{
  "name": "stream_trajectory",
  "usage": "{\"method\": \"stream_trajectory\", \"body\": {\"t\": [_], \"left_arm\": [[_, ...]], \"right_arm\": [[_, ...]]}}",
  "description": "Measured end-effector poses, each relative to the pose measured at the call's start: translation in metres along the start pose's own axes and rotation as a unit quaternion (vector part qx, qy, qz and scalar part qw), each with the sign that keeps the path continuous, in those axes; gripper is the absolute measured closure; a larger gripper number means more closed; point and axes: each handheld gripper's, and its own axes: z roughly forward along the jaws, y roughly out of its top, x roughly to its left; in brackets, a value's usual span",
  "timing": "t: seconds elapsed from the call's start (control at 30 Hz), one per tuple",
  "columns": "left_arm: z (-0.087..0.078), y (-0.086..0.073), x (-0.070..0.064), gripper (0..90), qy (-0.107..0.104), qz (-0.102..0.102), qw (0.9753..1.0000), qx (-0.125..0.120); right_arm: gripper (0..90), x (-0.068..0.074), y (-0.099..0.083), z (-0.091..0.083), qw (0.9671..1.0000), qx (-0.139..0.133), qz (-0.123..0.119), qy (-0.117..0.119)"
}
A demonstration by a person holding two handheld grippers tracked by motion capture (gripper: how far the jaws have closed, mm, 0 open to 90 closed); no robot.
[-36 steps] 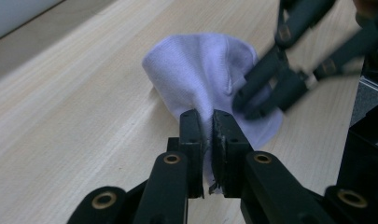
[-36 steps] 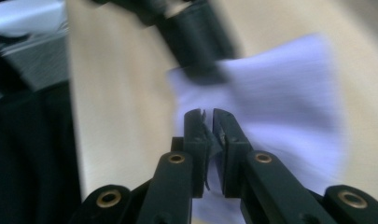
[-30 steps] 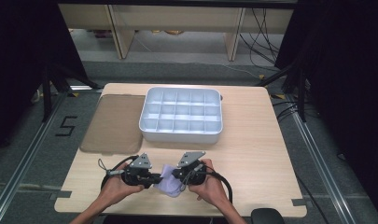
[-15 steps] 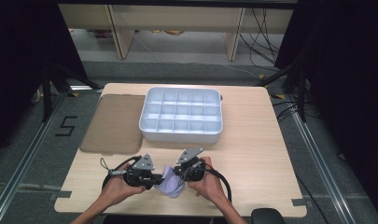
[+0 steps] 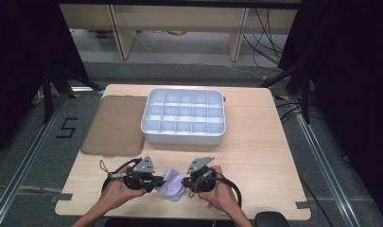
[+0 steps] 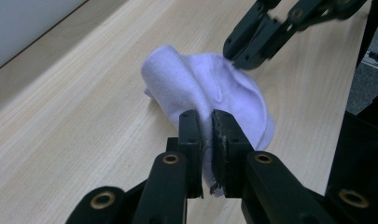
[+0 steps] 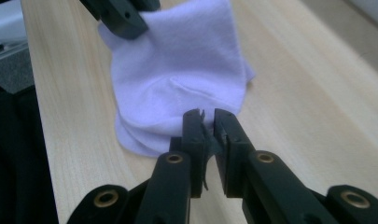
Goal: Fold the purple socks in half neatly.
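I see the compartment tray mid-table, the flat mat touching its left side, and the cloth well in front of it, between both grippers.

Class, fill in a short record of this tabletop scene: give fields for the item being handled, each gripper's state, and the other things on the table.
item handled: pale lilac cloth, bunched, at the table's near edge
left gripper: shut on the cloth's edge
right gripper: shut on the cloth's opposite edge
cloth contact: lower folds rest on the wooden table
behind: white divided tray, compartments look empty
left of tray: flat brown mat
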Motion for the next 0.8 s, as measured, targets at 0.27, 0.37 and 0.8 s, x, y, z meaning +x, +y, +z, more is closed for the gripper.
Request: {"method": "stream_trajectory", "body": {"t": [0.27,0.37,0.8], "left_arm": [[0.003,0.006,-0.01,82.0,-0.007,0.001,0.9999,-0.013],[0.005,0.009,-0.014,82.0,-0.013,0.009,0.9998,-0.013],[0.027,0.012,-0.026,81.2,-0.028,0.019,0.9994,-0.004]], "right_arm": [[83.5,0.002,0.0,0.011,0.9999,0.014,-0.002,0.0],[83.5,0.0,-0.001,0.012,0.9999,0.01,0.002,0.005],[82.4,-0.006,-0.005,0.013,0.9996,0.023,0.012,0.009]]}}
